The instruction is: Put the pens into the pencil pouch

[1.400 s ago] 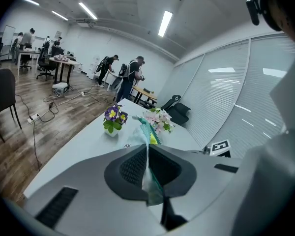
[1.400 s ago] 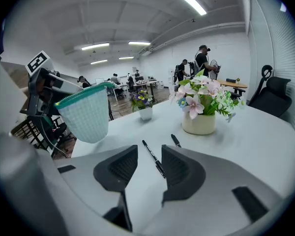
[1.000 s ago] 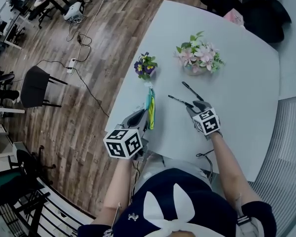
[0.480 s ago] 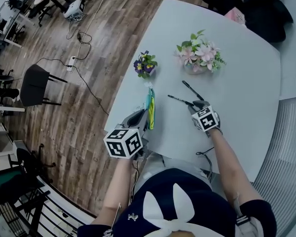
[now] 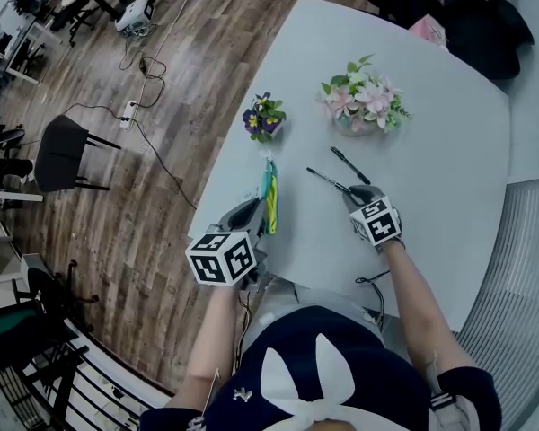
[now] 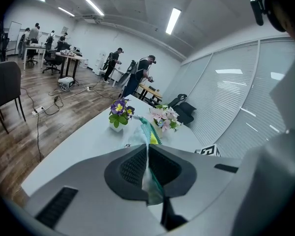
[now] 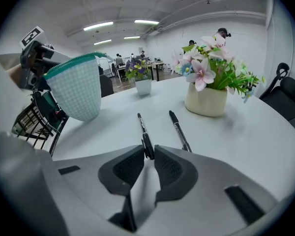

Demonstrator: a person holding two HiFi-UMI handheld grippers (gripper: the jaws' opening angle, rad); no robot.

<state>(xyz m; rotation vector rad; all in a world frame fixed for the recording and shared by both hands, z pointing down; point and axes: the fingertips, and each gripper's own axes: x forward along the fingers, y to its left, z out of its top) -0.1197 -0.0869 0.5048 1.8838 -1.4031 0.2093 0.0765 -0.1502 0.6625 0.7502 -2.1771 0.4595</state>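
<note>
Head view, left gripper: the left gripper (image 5: 260, 212) reaches over the near edge of the white table (image 5: 449, 142), with the pencil pouch (image 5: 270, 196) standing on edge from its tip.
Head view, right gripper: the right gripper (image 5: 353, 191) sits at the near end of the first pen (image 5: 328, 180); the second pen (image 5: 350, 164) lies just beyond, apart from it.
Head view, beyond: a purple flower pot (image 5: 264, 118) and a pink bouquet (image 5: 364, 101) stand farther back.
Left gripper view, jaws: they are pressed together on the pouch's thin fabric edge (image 6: 147, 173); the rest of the pouch rises ahead towards the flowers.
Right gripper view, jaws: they have just been closing and now stand narrow, pads close against both sides of the first pen's near end (image 7: 146, 146).
Right gripper view, pens: both lie flat on the table, the second pen (image 7: 179, 132) to the right.
Right gripper view, pouch: it hangs mouth-up at the left (image 7: 76, 90), well apart from the pens.
</note>
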